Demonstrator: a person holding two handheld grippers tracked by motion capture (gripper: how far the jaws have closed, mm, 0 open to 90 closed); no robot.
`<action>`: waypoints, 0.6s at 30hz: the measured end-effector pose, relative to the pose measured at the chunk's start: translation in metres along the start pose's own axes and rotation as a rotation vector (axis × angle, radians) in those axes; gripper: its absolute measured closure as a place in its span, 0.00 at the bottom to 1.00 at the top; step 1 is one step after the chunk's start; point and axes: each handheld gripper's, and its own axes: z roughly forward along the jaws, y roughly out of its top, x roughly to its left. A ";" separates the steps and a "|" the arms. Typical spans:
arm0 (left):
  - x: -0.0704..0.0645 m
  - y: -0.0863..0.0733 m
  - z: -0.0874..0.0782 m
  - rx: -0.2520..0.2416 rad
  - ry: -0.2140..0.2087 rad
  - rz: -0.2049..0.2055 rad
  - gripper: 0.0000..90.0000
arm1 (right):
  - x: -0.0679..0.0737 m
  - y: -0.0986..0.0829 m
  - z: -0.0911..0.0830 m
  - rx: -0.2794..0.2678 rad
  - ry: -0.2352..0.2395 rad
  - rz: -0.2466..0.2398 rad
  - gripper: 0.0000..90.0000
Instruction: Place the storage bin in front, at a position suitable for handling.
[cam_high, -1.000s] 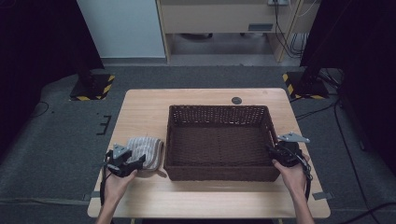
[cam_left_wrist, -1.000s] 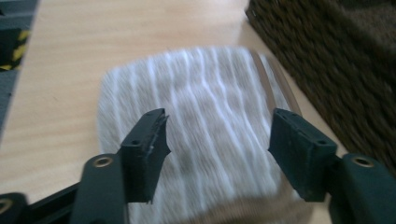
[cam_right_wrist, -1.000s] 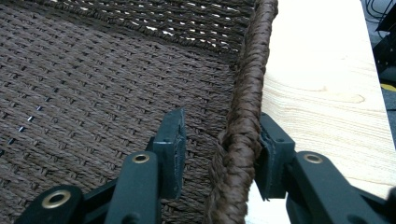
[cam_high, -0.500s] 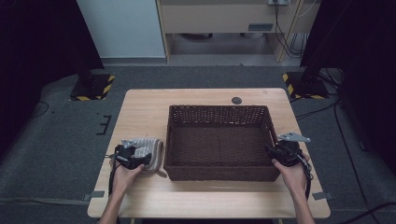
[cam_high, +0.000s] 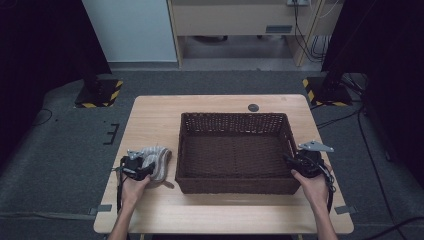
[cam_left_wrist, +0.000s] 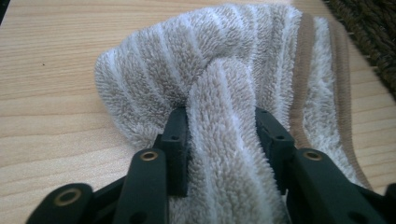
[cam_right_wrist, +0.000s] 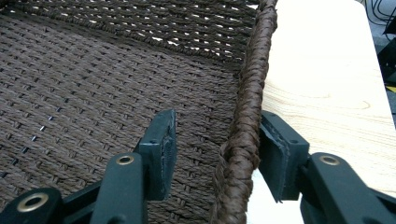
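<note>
A beige towel with white stripes (cam_high: 159, 159) lies bunched on the wooden table (cam_high: 150, 117), just left of a dark brown woven basket (cam_high: 232, 118). My left gripper (cam_high: 145, 169) is shut on a raised fold of the towel (cam_left_wrist: 210, 56); in the left gripper view the fold fills the space between the jaws of that gripper (cam_left_wrist: 222, 126). My right gripper (cam_high: 292, 161) stands open astride the basket's right rim (cam_right_wrist: 254, 70): one jaw is inside the basket and apart from the rim, the other is outside against it. The basket holds nothing.
A small dark round disc (cam_high: 253, 107) sits on the table behind the basket. The basket's corner (cam_left_wrist: 373, 28) is close to the towel's right side. Bare wood (cam_right_wrist: 322, 84) runs along the basket's right. Yellow-and-black striped stand bases (cam_high: 97, 95) rest on the floor beyond the table.
My left gripper has moved right onto the towel and closed on a fold of it. The right gripper has stayed at the basket's right rim.
</note>
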 end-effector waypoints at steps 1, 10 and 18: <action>0.000 0.000 0.000 0.000 0.000 0.000 0.70 | 0.000 0.000 0.000 0.000 0.000 0.000 0.56; -0.002 0.006 -0.022 -0.071 -0.046 0.000 0.72 | -0.002 -0.001 -0.001 -0.007 0.004 0.004 0.56; -0.006 0.018 -0.052 -0.208 -0.084 -0.003 0.71 | -0.003 0.003 -0.004 -0.022 0.008 0.006 0.56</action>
